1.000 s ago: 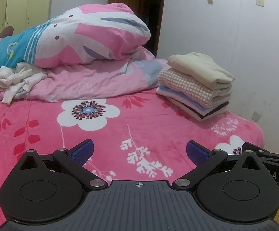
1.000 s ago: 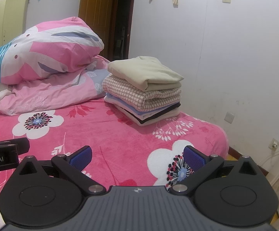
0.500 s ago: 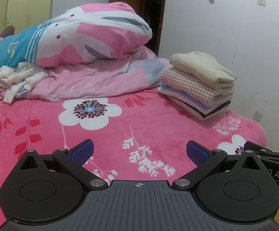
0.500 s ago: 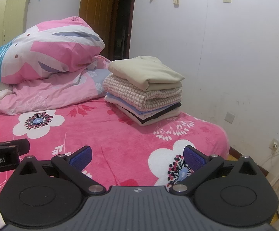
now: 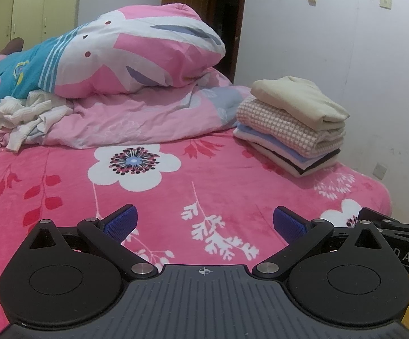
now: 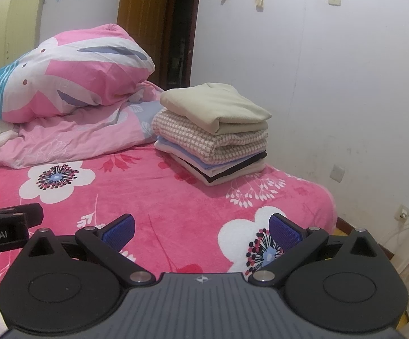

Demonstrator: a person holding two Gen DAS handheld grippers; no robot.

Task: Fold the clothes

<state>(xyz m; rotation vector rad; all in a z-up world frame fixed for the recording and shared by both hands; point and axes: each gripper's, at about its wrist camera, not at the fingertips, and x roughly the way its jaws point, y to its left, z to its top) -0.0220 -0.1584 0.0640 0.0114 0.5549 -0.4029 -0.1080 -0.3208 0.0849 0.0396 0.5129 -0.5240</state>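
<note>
Both tongs, left [image 5: 203, 221] and right [image 6: 201, 227], gape empty over the bed [image 5: 204, 175]; fetch the crumpled white garment [image 5: 26, 115] left of the folded stack [image 5: 292, 130].

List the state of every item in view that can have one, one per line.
left gripper: open, holding nothing
right gripper: open, holding nothing
stack of clothes: folded, piled on the bed
white garment: crumpled, unfolded, beside the duvet
duvet: bunched up at the far end of the bed
pillow: lying on top of the duvet
door: open
</note>
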